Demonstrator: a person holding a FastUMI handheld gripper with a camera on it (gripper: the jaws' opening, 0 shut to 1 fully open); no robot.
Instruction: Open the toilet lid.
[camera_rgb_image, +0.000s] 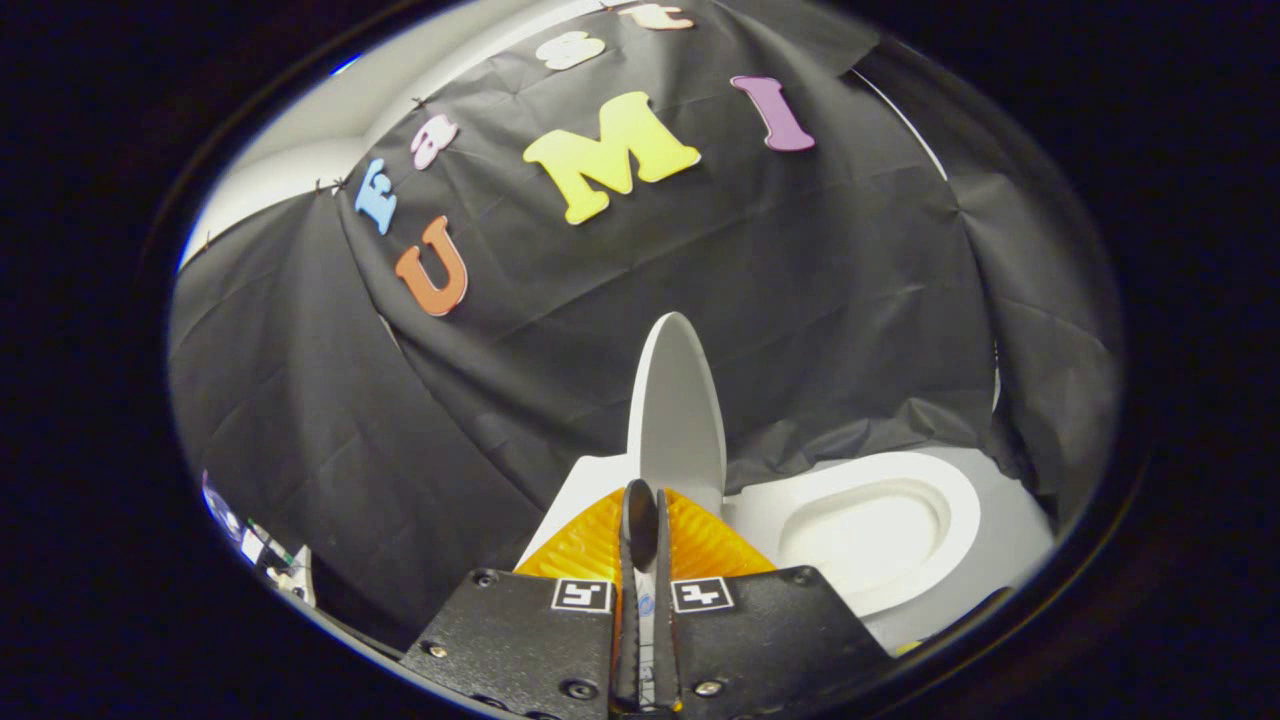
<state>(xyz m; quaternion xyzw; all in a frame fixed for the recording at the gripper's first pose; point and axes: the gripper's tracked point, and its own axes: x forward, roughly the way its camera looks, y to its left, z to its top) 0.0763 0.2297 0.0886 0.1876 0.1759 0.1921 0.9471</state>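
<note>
Black cloth drapes the booth wall (820, 300) behind everything as we scan across. At centre, our gripper (648, 520) has its fingers pressed together on the near edge of the toilet lid (680, 400), which stands nearly upright, looking almost fully open. To the right the seat (865, 520) and bowl lie exposed, with clear room behind the lid before the cloth.

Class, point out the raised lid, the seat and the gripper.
Lid (680, 400), gripper view: its upright face, just beyond the jaws.
Seat (940, 490), gripper view: its far rim, beside the lid.
Gripper (641, 515), gripper view: between its closed fingertips.
</note>
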